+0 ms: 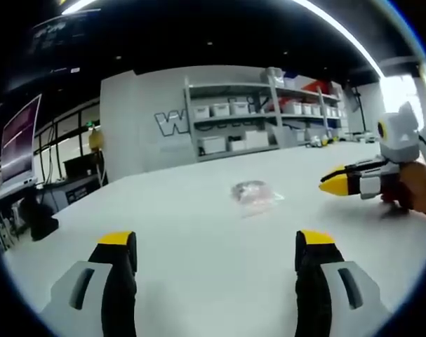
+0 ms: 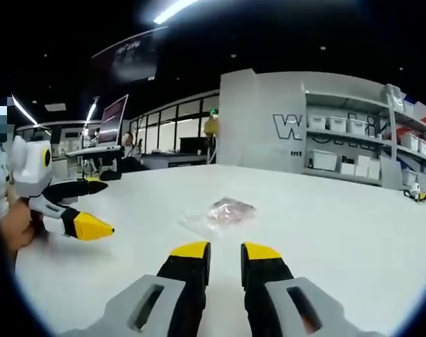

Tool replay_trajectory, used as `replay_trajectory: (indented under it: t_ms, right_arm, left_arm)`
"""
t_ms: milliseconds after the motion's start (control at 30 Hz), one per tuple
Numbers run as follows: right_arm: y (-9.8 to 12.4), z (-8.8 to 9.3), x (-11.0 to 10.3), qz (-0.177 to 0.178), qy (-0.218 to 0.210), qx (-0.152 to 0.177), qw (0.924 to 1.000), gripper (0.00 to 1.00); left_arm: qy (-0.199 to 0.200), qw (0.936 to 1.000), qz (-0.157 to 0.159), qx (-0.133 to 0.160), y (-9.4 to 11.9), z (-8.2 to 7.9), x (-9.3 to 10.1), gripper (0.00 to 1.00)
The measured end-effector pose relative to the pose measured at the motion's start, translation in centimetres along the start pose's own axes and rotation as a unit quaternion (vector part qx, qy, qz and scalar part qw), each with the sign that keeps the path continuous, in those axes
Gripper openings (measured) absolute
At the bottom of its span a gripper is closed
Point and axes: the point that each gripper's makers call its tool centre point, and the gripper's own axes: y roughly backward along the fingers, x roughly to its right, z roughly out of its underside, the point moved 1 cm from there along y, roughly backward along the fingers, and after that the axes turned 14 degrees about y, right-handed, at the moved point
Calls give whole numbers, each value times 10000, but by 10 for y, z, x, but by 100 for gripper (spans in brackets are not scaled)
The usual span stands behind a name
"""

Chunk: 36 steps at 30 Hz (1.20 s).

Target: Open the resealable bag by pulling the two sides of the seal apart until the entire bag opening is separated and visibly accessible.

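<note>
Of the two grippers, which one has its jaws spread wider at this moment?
The left gripper: its yellow-tipped jaws stand far apart, while the right gripper shows only a narrow gap. The bag lies untouched.

So the resealable bag (image 1: 255,194) is just lying flat on the white surface (image 1: 198,260), out in the open with nothing touching it. It's a small clear plastic one, kinda crinkly, with something pinkish-red bunched up inside. In the right gripper view the bag (image 2: 223,213) has the pink contents sitting toward the far end, and a flat, see-through part of the plastic spreads out toward the near left. Can't tell from either view whether the seal is closed or where exactly it runs.
</note>
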Motion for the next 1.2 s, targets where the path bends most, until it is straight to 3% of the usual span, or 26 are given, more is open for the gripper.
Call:
replay_trajectory:
  t_ms: [1200]
  right_arm:
    - [-34,6,-7,-272,352,-265,9987,13]
  left_arm:
    - [25,10000,21,-9,-2,0,-1,91]
